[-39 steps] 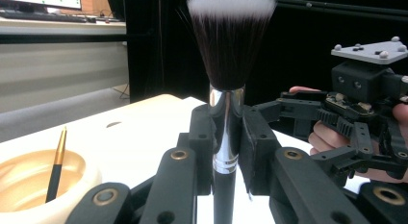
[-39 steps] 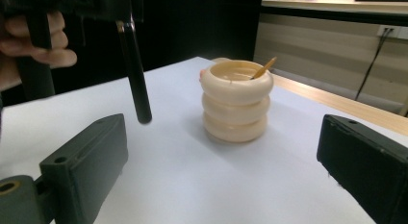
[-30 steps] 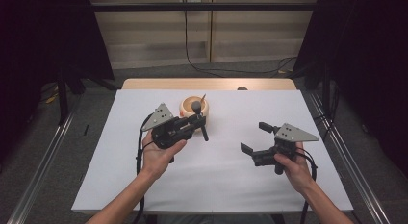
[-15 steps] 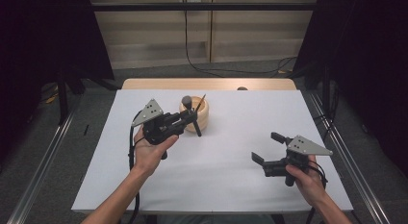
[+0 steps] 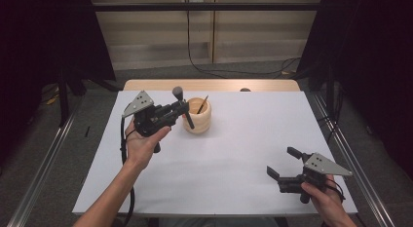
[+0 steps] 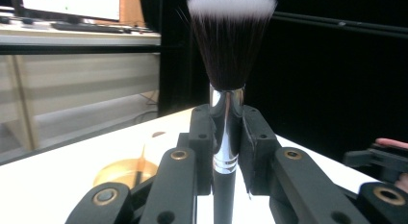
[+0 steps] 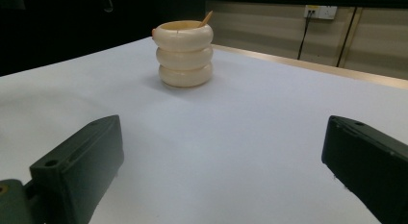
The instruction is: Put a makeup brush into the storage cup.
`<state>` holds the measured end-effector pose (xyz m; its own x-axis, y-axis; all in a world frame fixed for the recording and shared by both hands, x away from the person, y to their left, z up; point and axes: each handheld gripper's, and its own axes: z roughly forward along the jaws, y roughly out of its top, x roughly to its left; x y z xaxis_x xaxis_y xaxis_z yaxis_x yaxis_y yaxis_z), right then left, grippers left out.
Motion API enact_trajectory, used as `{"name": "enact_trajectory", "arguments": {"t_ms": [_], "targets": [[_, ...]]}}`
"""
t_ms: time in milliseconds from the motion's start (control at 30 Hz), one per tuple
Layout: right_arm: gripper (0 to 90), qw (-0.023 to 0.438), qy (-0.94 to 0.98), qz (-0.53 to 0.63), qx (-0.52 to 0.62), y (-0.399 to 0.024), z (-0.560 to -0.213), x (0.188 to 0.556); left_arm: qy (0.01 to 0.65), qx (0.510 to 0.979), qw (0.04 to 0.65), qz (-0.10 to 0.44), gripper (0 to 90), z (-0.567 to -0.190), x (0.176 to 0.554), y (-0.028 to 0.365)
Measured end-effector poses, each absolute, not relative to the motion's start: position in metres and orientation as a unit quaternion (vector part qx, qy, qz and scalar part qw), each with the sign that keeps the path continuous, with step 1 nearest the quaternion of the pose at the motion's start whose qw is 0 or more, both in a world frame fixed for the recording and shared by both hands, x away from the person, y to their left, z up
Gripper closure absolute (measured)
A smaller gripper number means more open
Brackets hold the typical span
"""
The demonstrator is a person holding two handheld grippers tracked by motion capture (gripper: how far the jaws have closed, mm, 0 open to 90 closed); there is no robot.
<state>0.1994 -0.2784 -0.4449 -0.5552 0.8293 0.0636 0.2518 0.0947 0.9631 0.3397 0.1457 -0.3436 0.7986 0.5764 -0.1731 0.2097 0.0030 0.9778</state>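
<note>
Left gripper point(image 5: 181, 110) clamps a chrome-ferruled, soft-bristled brush point(image 6: 231, 51) beside the 3-ringed cream holder point(image 5: 197, 117); right gripper point(image 5: 283, 164) gapes empty.

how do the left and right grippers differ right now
The left gripper is shut on a makeup brush, bristles up; the right gripper is open and holds nothing. The left gripper is raised beside the cream ringed cup at the far side of the table; the right gripper sits low near the front right edge, well away from the cup. Both are black two-jaw tools with a grey plate, each held in one hand.
</note>
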Motion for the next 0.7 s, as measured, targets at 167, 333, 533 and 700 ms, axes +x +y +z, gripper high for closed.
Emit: {"name": "enact_trajectory", "arguments": {"t_ms": [167,333,533,700], "targets": [[0.8,0.269,0.687,0.546,0.396,-0.282,-0.445,0.191,0.28,0.696,0.644,0.15,77.5,-0.336,0.345,0.145],[0.6,0.274,0.686,0.551,0.389,-0.285,-0.445,0.188,0.286,0.696,0.641,0.153,77.5,-0.333,0.359,0.145],[0.1,0.264,0.69,0.548,0.392,-0.284,-0.45,0.189,0.288,0.707,0.626,0.158,77.5,-0.334,0.374,0.14],[0.0,0.261,0.685,0.558,0.389,-0.284,-0.449,0.189,0.283,0.709,0.626,0.159,77.5,-0.333,0.382,0.133]]}}
